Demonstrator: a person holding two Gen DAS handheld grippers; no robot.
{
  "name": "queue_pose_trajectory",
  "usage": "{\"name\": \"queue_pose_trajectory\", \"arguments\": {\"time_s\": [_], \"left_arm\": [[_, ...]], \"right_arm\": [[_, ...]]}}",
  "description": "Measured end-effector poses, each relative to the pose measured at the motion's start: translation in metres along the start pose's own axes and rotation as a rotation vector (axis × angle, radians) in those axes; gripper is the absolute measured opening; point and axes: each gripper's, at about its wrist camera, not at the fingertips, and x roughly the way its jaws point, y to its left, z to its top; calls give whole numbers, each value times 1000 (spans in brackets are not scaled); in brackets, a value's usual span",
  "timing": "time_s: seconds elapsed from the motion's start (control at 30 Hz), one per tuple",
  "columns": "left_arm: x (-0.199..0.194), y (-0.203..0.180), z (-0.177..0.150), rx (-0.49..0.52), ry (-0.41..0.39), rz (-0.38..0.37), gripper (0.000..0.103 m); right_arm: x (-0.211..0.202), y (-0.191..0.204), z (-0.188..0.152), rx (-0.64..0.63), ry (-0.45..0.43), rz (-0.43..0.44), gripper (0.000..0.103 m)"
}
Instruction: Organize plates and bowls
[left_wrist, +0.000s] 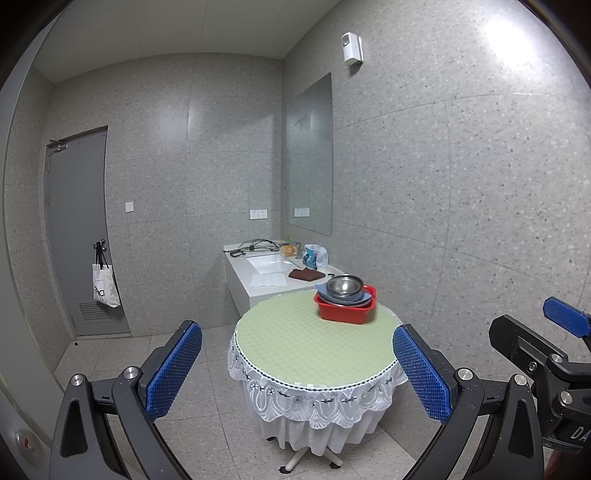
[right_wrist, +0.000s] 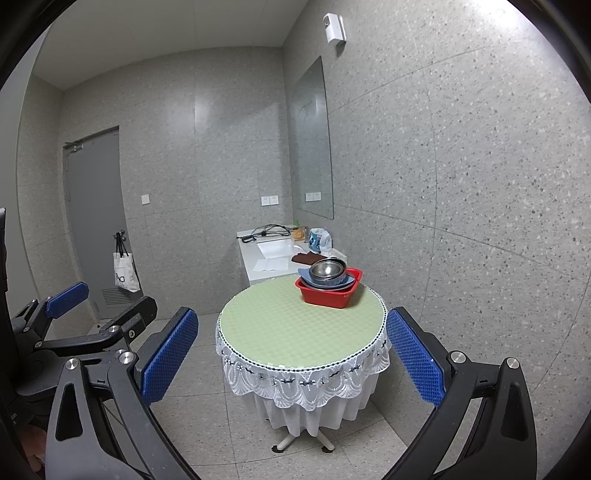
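Left wrist view: steel bowls (left_wrist: 344, 286) nested atop blue plates (left_wrist: 360, 298), heaped in red basin (left_wrist: 345, 313); likely gathered there for sorting. Well ahead of both tools, at far edge of round table (left_wrist: 295, 343). Left gripper (left_wrist: 297, 369): spread wide, empty. Right gripper (right_wrist: 291, 360): likewise spread, empty. Washstand (left_wrist: 258, 280) beyond.

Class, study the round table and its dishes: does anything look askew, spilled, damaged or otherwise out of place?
Nothing looks spilled or broken. The one oddity: in the red basin at the table's far edge, the metal bowl and the blue dishes beneath it sit tilted, not nested level. Both claws are open, holding nothing.
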Motion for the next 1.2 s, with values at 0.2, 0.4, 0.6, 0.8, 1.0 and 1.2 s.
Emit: {"name": "queue_pose_trajectory", "arguments": {"time_s": [0.2, 0.4, 0.6, 0.8, 1.0, 1.2], "left_arm": [[2, 0, 0, 1, -1, 3, 102], [4, 2, 1, 1, 0, 0, 102], [9, 5, 3, 0, 1, -1, 102], [12, 6, 0, -2, -2, 0, 102], [15, 8, 0, -2, -2, -1, 102], [21, 8, -2, -2, 0, 2, 102]], "right_arm": [[1, 0, 1, -2, -2, -1, 103], [2, 0, 1, -2, -2, -1, 103], [4, 0, 2, -3, 1, -2, 103], [7, -1, 2, -4, -1, -2, 103], [11, 0, 2, -6, 3, 1, 103], [18, 0, 3, -3, 8, 2, 103]]}}
